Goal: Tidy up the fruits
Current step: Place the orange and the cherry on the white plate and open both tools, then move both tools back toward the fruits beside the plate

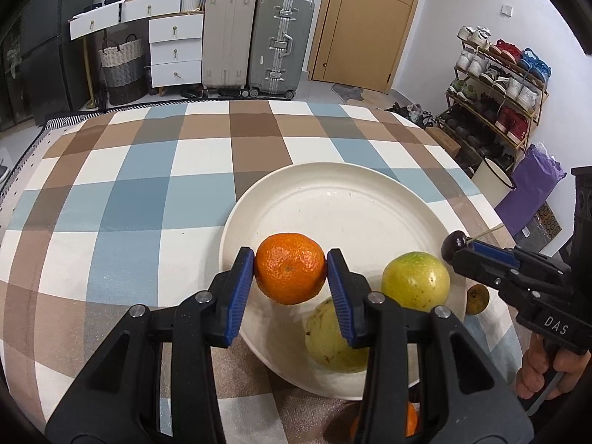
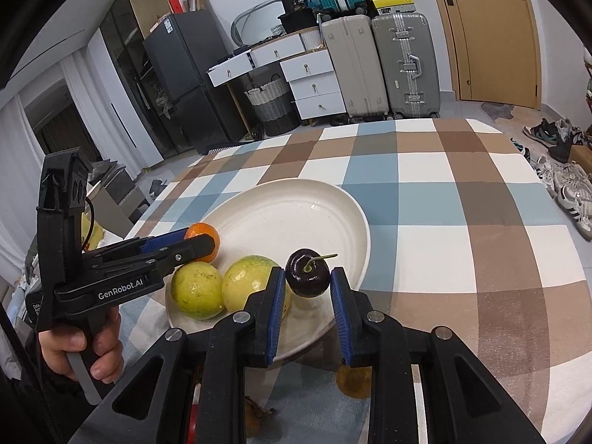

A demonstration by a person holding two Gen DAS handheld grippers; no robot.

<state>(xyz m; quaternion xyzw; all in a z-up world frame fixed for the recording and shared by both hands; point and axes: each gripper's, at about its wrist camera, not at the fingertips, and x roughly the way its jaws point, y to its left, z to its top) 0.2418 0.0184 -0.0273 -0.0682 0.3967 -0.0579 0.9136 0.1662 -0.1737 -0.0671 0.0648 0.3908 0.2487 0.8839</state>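
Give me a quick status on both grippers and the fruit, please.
Left gripper shut on mandarin, over white plate. Right gripper shut on dark cherry. Two yellow-green fruits on plate. Far half bare.

Left gripper: sitting at the bottom centre of the left wrist view, tilting downward, its blue pads pressing on both sides of an orange.
Right gripper: sitting at the bottom centre of the right wrist view, also angling downward, its jaws nearly closed and pinching a dark cherry.
Left hand: showing at the lower left of the right wrist view, fingers wrapping the black handle.
Right hand: showing at the lower right of the left wrist view, curling around its handle.
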